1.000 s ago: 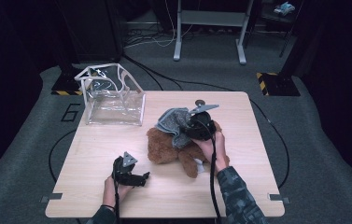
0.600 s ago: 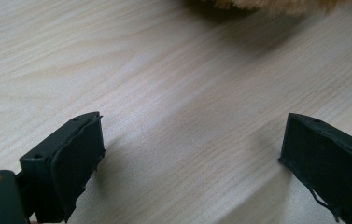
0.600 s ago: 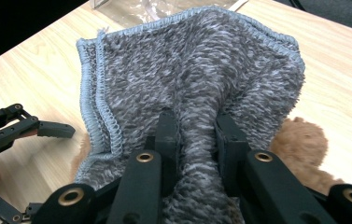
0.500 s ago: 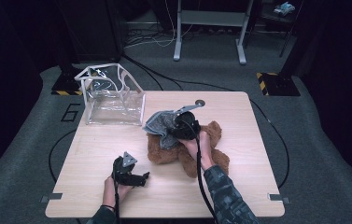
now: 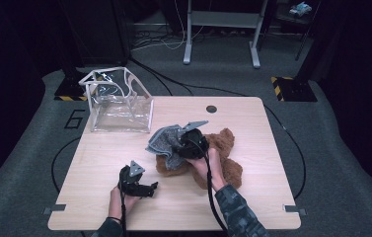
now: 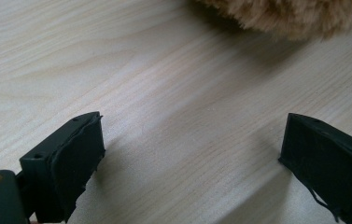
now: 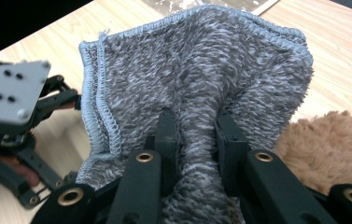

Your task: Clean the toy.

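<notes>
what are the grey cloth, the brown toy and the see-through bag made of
Grey cloth: looks like knitted or terry fabric, with a fuzzy mottled pile and a stitched edge. Brown toy: plush, probably synthetic fur, long matte fibres. See-through bag: seems to be clear soft plastic, glossy, with white trim along its edges.

You've got a light wood table (image 5: 272,197) w/ a dark round grommet hole (image 5: 211,108) near its far edge. At the far-left corner stands a clear plastic bag (image 5: 119,111) w/ white trim, top open. On the grey carpet: a "6" marking (image 5: 76,119) at left, yellow/black hazard plates (image 5: 292,81) at right, and white stand legs (image 5: 220,29) behind the table.
</notes>
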A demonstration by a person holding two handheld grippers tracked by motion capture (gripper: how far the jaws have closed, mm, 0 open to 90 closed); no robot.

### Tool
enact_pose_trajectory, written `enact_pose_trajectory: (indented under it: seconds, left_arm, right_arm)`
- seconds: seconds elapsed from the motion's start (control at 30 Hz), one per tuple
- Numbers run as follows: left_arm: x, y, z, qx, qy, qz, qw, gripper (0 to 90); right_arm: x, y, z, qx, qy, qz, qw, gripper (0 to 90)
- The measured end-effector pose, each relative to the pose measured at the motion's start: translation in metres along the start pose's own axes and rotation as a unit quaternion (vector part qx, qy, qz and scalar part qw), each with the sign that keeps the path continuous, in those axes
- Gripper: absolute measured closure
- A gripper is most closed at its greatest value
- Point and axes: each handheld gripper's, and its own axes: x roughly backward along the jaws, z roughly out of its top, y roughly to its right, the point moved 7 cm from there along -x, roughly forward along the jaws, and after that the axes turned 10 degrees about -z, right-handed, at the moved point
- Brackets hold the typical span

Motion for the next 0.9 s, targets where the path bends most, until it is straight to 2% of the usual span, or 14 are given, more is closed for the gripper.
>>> enact_pose_trajectory:
  seconds: [0.13,0.2,0.3,0.6,0.77,0.9]
  left_arm:
    - [0.0,0.0,0.0,0.0,-0.001,0.0,1.0,5.9]
    - [0.0,0.0,0.0,-0.002,-0.001,0.001,1.0,5.9]
    - [0.0,-0.001,0.0,-0.003,0.0,0.002,1.0,5.8]
    - [0.0,-0.001,0.0,-0.002,0.001,0.003,1.0,5.8]
    - [0.0,-0.001,0.0,-0.002,0.001,0.003,1.0,5.8]
    - [0.0,-0.001,0.0,-0.002,0.001,0.003,1.0,5.8]
  right_arm:
    - [0.006,-0.004,-0.008,-0.002,-0.002,0.007,1.0,74.8]
    - [0.008,-0.005,-0.013,0.006,0.001,0.008,0.9999,74.8]
    - [0.011,-0.011,-0.024,0.002,-0.001,0.015,0.9999,74.7]
    - [0.008,-0.022,-0.05,0.001,-0.021,0.036,0.9991,74.7]
    - [0.002,-0.028,-0.068,-0.011,-0.046,0.053,0.9975,74.7]
    - [-0.006,-0.031,-0.082,-0.007,-0.071,0.057,0.9958,74.7]
